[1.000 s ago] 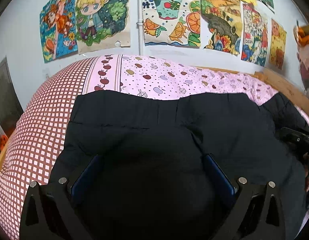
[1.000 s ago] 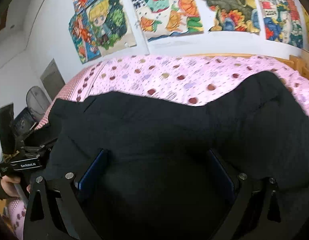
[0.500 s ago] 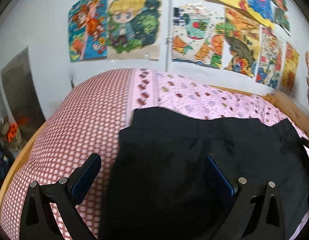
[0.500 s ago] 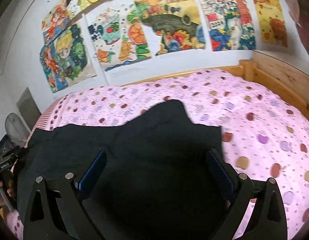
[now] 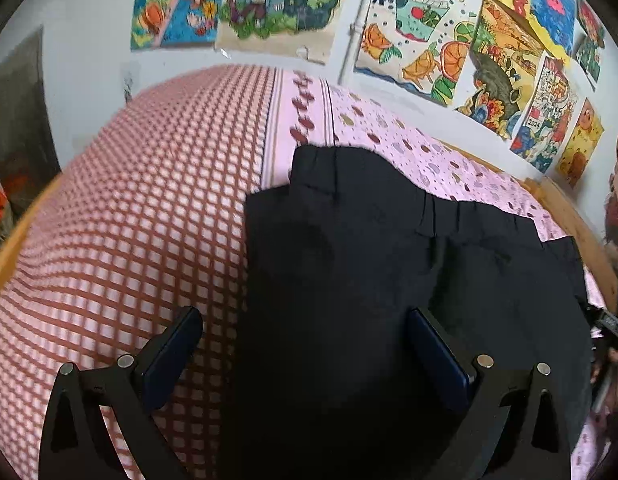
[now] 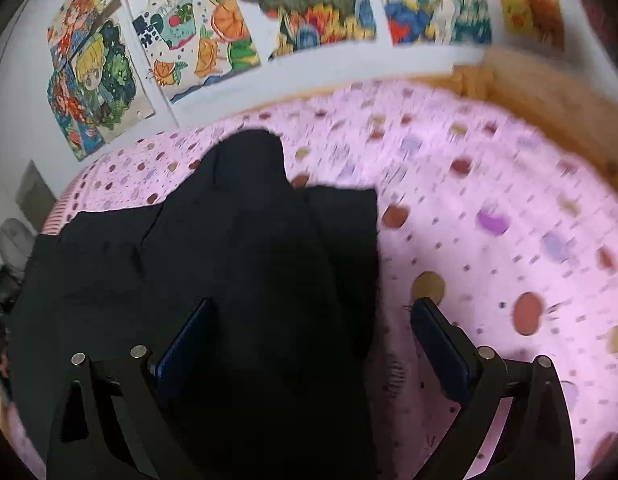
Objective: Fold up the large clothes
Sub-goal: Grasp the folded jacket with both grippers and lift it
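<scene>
A large black garment (image 5: 369,272) lies spread on the bed; it also shows in the right wrist view (image 6: 237,264). My left gripper (image 5: 305,344) is open and empty over the garment's left edge, its left finger above the checked sheet, its right finger above the cloth. My right gripper (image 6: 313,340) is open and empty over the garment's right edge, its left finger above the cloth, its right finger above the dotted sheet. The right gripper's body shows at the far right of the left wrist view (image 5: 607,322).
The bed has a pink checked sheet (image 5: 129,208) on the left and a pink dotted sheet (image 6: 489,208) on the right. A wooden bed frame (image 6: 549,92) runs along the right. Colourful posters (image 5: 413,44) hang on the wall behind.
Both grippers have moved apart, the left toward the garment's left edge, the right toward its right edge. Both stay open.
</scene>
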Demonstrator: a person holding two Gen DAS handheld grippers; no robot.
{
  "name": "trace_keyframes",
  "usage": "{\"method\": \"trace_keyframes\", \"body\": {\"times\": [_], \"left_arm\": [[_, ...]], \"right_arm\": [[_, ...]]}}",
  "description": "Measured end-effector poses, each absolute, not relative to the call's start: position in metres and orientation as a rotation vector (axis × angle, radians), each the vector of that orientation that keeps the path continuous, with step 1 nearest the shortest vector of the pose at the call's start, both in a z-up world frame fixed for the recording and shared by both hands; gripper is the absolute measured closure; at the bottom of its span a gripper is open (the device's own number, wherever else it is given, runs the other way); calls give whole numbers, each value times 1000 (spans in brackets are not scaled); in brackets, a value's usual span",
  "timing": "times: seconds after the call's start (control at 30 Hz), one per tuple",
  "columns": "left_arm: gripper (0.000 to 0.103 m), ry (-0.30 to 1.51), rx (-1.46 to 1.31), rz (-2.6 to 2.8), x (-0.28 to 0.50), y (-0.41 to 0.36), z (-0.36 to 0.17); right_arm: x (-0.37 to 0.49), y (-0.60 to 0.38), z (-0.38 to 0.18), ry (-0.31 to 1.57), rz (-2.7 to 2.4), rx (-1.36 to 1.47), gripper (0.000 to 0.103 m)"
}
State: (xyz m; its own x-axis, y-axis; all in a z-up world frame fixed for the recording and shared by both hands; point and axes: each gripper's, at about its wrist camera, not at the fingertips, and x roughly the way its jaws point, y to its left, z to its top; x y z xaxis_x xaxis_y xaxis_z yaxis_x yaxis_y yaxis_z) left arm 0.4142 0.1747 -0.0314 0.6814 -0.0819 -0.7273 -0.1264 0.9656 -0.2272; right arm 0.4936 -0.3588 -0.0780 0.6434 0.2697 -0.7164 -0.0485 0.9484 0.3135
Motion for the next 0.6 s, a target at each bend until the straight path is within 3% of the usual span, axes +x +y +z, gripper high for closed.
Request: {"method": "trace_keyframes", "body": {"times": [0.2, 0.6], "left_arm": [[0, 887, -445, -92, 426, 189, -60], [0, 880, -424, -115, 428, 173, -73]], "right_arm": [[497, -370, -110, 882, 265, 434, 1], [488, -370, -127, 840, 277, 453, 1]]}}
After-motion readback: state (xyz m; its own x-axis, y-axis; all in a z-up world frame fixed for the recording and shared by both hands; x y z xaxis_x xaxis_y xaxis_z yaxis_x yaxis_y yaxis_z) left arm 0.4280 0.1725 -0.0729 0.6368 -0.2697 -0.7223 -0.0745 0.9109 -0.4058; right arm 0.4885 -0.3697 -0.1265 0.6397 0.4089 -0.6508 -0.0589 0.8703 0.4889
